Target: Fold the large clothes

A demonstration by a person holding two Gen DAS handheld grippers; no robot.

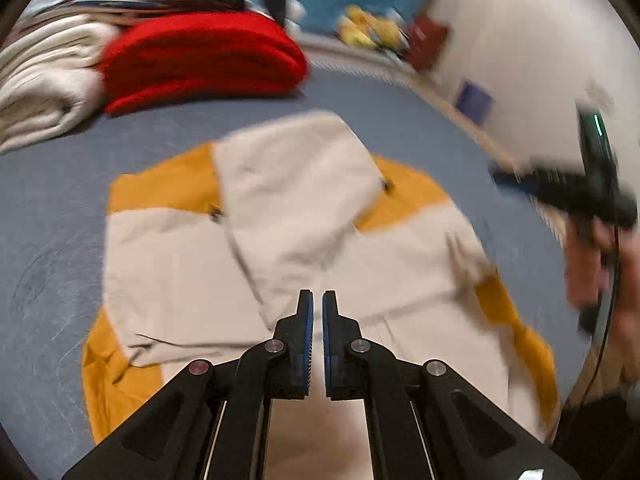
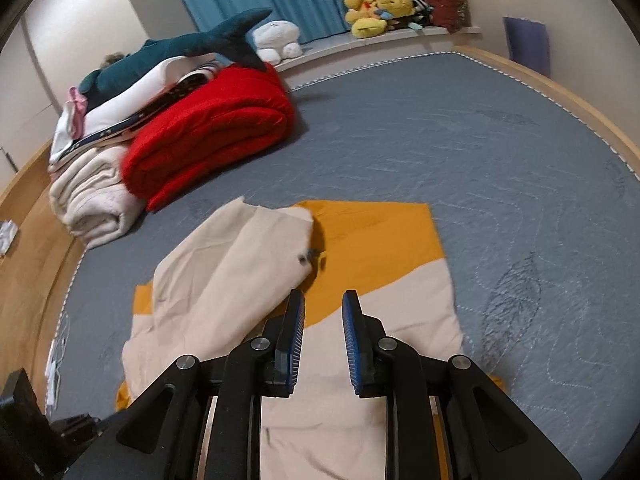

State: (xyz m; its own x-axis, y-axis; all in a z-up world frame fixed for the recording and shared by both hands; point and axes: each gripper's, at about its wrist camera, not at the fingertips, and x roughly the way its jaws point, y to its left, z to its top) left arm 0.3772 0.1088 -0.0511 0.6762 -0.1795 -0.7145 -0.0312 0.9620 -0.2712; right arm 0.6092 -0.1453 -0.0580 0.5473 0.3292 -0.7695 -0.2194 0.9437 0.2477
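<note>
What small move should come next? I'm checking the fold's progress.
Probably bring the left gripper, shut and holding nothing, back down to an edge of the cream and mustard garment. One cream panel is already folded across it on the grey bed, but mustard parts lie spread flat beside the right gripper, open above it.

A: What carries everything?
B: A bed with a grey-blue quilted cover.
A: And lying on it?
B: A cream-and-mustard garment spread at six o'clock. At ten o'clock, a folded red blanket touches a rolled cream blanket.
</note>
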